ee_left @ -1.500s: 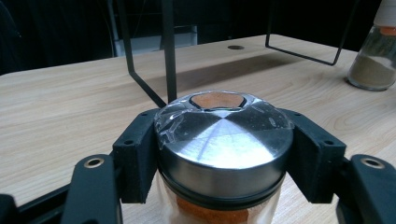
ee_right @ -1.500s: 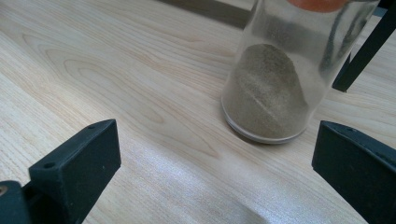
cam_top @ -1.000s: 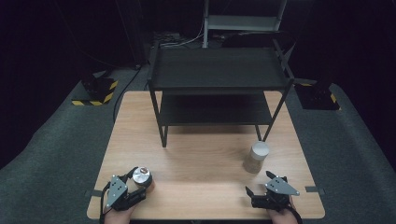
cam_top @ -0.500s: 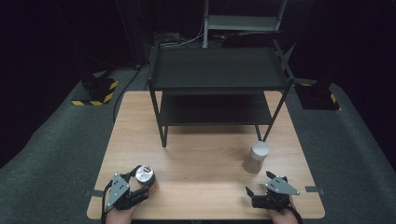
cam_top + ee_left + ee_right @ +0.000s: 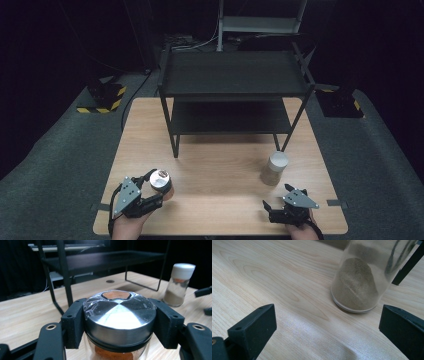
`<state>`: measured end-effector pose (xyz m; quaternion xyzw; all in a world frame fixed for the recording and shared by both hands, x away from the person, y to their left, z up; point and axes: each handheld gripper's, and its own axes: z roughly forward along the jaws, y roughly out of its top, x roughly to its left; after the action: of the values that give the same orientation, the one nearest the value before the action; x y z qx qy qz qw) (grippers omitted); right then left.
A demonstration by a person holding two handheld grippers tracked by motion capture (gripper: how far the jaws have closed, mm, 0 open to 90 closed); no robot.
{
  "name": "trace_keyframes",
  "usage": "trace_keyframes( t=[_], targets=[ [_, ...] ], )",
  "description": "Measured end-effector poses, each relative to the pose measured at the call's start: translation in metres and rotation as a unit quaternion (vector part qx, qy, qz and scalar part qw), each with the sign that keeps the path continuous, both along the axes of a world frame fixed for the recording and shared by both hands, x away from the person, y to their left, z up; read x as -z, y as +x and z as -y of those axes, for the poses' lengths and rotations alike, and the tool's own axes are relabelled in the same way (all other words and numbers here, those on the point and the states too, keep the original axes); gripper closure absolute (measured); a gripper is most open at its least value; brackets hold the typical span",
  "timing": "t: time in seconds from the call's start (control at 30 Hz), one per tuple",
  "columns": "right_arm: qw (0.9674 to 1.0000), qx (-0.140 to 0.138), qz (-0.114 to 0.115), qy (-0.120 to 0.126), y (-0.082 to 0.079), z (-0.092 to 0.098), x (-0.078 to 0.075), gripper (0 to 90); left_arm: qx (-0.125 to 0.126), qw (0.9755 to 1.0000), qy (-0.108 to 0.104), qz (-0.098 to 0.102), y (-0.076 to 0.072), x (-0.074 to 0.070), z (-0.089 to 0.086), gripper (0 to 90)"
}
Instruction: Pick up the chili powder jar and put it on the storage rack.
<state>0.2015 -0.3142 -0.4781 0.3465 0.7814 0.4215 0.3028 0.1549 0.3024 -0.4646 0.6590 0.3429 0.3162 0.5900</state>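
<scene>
Holding a glass jar with a shiny metal lid, the left tongs are clamped on it just below the lid, one black pad on each side. Orange-red powder fills the jar up to the neck, and a small window in the lid's far edge shows the same colour (clear film wrinkles over the top). This jar sits at the near left of the wooden surface, and whether its base touches the wood I cannot tell.

A second jar stands upright toward the right, near the right front leg of the black two-tier shelf rack. It has a white cap and clear glass, with pale beige powder heaped unevenly in its lower half. I can read no label or writing on either jar.

At the near right, the right tongs are spread wide apart, gripping nothing; the beige jar stands just beyond them on the bare wood, a little right of centre between the pads. Both hands come in from the near edge, each wrapped round its tool's body. The left tool angles toward the far right, and the right tool lies low over the wood.
</scene>
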Motion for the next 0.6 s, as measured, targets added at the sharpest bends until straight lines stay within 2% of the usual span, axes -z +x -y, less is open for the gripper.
trace_keyframes(
  t=[0.4, 0.6],
  targets=[
    [1.0000, 0.000, -0.001, 0.006, 0.000, 0.002, 0.000, 0.2, 0.028, 0.9992, -0.013, 0.023, 0.010, -0.034, 0.016, 34.4],
    [1.0000, 0.000, -0.002, 0.008, 0.000, 0.002, 0.000, 0.2, 0.042, 0.9982, -0.017, 0.040, 0.021, -0.060, 0.030, 34.3]
  ],
)
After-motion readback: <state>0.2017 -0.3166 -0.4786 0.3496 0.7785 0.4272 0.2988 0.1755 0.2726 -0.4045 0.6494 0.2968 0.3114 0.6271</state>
